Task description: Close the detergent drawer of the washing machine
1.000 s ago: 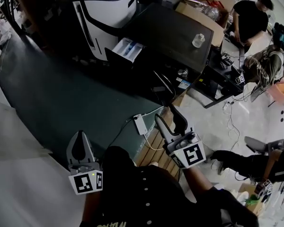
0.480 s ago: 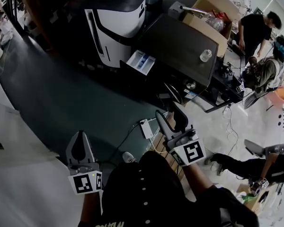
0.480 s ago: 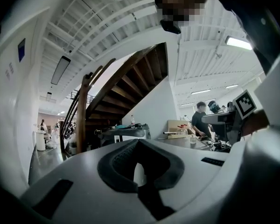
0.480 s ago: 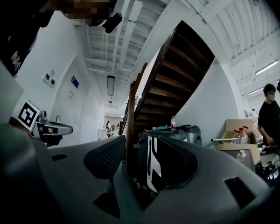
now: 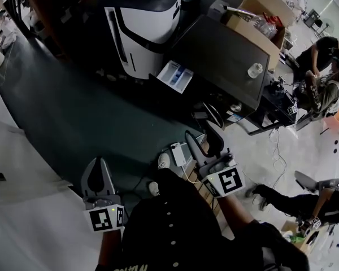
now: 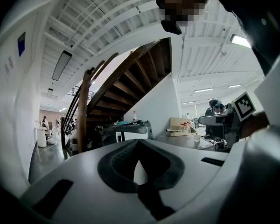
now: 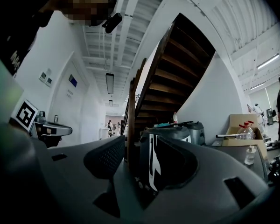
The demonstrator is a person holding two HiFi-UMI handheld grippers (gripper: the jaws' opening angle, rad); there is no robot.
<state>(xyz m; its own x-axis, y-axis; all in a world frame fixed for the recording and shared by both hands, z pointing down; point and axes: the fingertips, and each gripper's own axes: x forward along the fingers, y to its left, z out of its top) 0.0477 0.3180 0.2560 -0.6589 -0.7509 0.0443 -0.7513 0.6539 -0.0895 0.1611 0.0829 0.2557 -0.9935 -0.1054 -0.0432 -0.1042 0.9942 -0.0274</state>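
Observation:
The dark washing machine (image 5: 217, 52) stands ahead of me at upper centre in the head view, its round door (image 5: 213, 114) facing me. Its white and blue detergent drawer (image 5: 175, 76) sticks out at the upper left of the front. Low at the left, my left gripper (image 5: 96, 161) is shut with nothing in it, and its pads meet at the tips (image 6: 138, 141). At centre right my right gripper (image 5: 201, 135) is open and empty, with a clear gap between its jaws (image 7: 130, 148). Both are well short of the drawer.
A white and black appliance (image 5: 141, 24) stands left of the washer and also shows in the right gripper view (image 7: 151, 164). A plastic cup (image 5: 254, 70) sits on the washer top, a cardboard box (image 5: 260, 13) behind it. A power strip (image 5: 178, 153) lies on the floor. People work at the right (image 5: 325, 52).
The washer and its drawer have shifted right and lower in the head view as I come closer. Both grippers keep their places and states. My shoes now show near the power strip.

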